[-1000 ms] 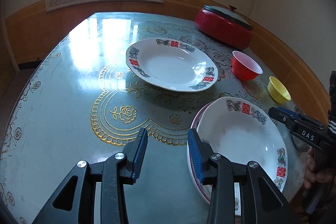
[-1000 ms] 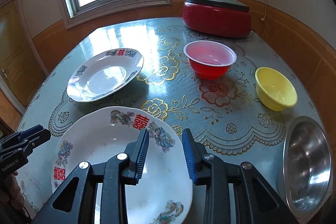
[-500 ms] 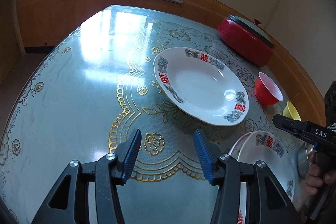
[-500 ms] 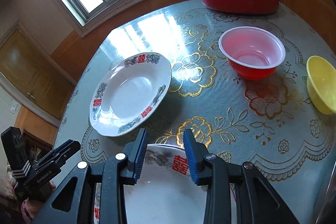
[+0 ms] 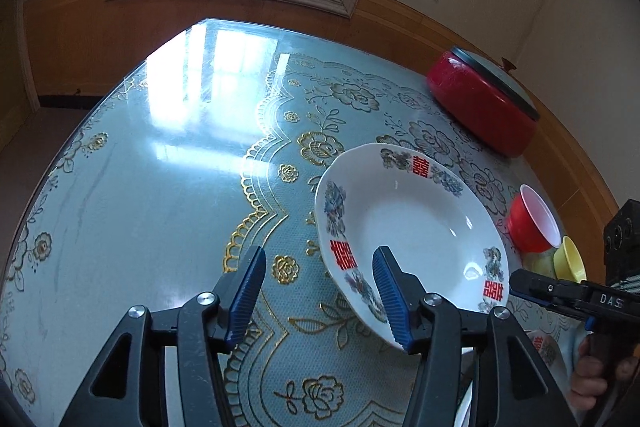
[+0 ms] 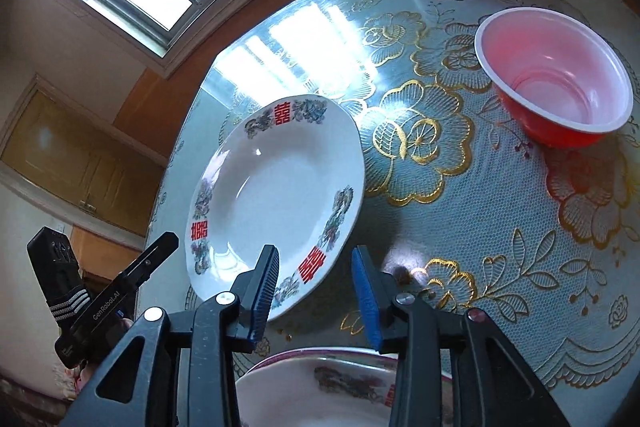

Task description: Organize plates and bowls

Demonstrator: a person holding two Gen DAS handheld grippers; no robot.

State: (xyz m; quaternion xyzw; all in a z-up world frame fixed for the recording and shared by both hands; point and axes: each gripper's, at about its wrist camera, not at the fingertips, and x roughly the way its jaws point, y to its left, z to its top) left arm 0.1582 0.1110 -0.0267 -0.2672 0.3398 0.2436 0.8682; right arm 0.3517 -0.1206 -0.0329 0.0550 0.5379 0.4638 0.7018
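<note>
Both tongs point(image 5: 320, 297) point(image 6: 316, 293) tilt down, opening, flanking white plate point(image 5: 412, 227).

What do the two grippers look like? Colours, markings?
Both are black handheld units with angular fingers, silver pivot bolts and ribbed blue pads. The left gripper reads "GenRobot.AI" along its side in the right wrist view; the right gripper shows "DAS" in the left wrist view. No cables visible.

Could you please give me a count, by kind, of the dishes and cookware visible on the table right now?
White patterned plates: 2 (the lone plate, and the top plate of the near stack, under which a pink-rimmed edge hints at another)
Bowls: 2 (red bowl, yellow bowl)
Red lidded pot: 1
Total: 5
</note>
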